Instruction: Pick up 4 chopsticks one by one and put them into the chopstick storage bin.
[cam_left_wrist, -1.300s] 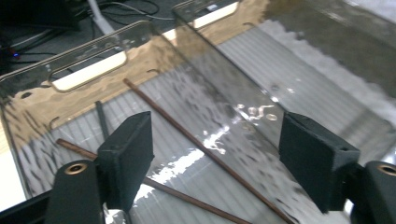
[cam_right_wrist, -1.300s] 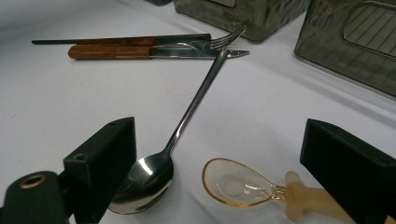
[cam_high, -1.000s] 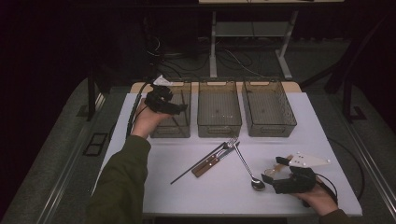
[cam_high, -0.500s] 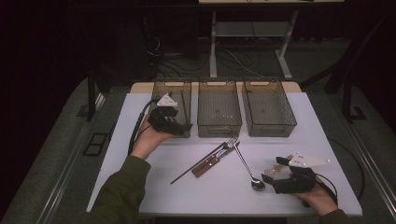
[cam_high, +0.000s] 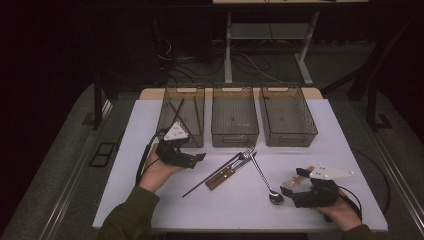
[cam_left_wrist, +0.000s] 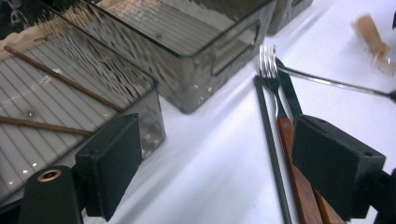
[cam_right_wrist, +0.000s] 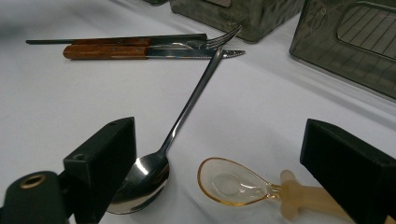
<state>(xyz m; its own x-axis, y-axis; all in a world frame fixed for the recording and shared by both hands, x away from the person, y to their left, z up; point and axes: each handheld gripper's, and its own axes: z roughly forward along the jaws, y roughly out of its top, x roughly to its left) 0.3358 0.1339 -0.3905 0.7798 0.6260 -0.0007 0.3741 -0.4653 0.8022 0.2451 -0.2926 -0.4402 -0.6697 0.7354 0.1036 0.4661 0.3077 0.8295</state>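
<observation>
My left tongs (cam_high: 196, 159) hang open and empty over the table (cam_high: 150, 125), just in front of the left bin (cam_high: 181, 118), which holds brown sticks (cam_left_wrist: 60, 78). Just right of that bin's front corner lie the fork (cam_high: 235, 162), knife (cam_high: 227, 175) and black chopstick (cam_high: 210, 176). My right tongs (cam_high: 289, 190) gape open around the metal spoon (cam_high: 265, 181) bowl and an amber plastic spoon (cam_right_wrist: 243, 184), gripping neither.

Three grey bins (cam_high: 235, 134) in a row, brown sticks (cam_left_wrist: 60, 77) in the leftmost, white table (cam_high: 320, 160)
</observation>
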